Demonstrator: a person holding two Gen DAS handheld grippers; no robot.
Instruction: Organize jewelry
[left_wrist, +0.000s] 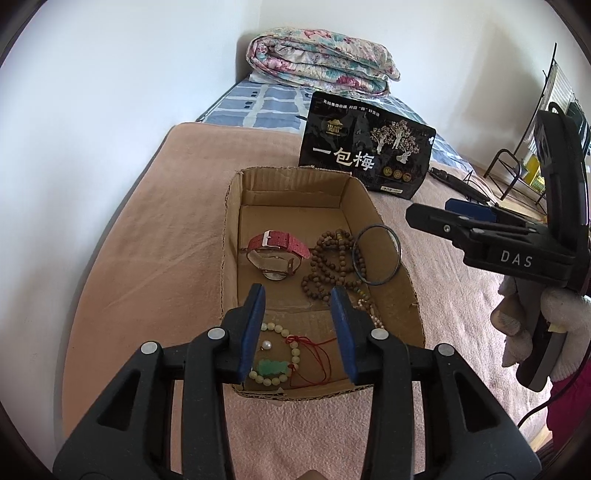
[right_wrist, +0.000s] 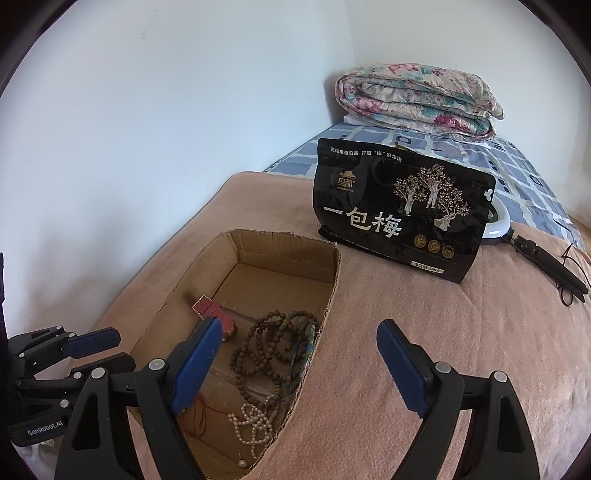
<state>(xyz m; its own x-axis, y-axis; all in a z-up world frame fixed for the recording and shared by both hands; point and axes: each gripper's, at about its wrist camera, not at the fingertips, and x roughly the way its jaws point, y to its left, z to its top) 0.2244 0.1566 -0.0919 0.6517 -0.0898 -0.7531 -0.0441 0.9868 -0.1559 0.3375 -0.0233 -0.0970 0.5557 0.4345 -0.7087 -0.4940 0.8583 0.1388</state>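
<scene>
A: Left wrist view: left gripper (left_wrist: 298, 295) hangs over the near end of the cardboard box (left_wrist: 227, 258) on the pink blanket (left_wrist: 155, 240), jaws parted, nothing between the pads. Jade-bead bracelet (left_wrist: 275, 360) w/ green charm lies on the box floor right below, a loose pearl (left_wrist: 266, 345) beside it.

B: And the right?

A: Right gripper (right_wrist: 299, 328) is wide open, empty, straddling the box's right wall. Inside the box: pink-strap watch (left_wrist: 275, 254), wooden bead strand (left_wrist: 332, 264), dark bangle (left_wrist: 376, 254) leaning on the wall, white pearl strand (right_wrist: 253, 424).

B: Handling?

A: Strands look light, limp, prob. slip and tangle; best pinched across a bunched section. Bangle seems stiff, take it at the rim. Watch: grab the strap, not the glass. The pearl looks tiny, likely rolls.

B: Surroundings?

A: Black snack bag (right_wrist: 402, 218) stands behind the box, folded quilt (right_wrist: 417, 99) further back.
</scene>
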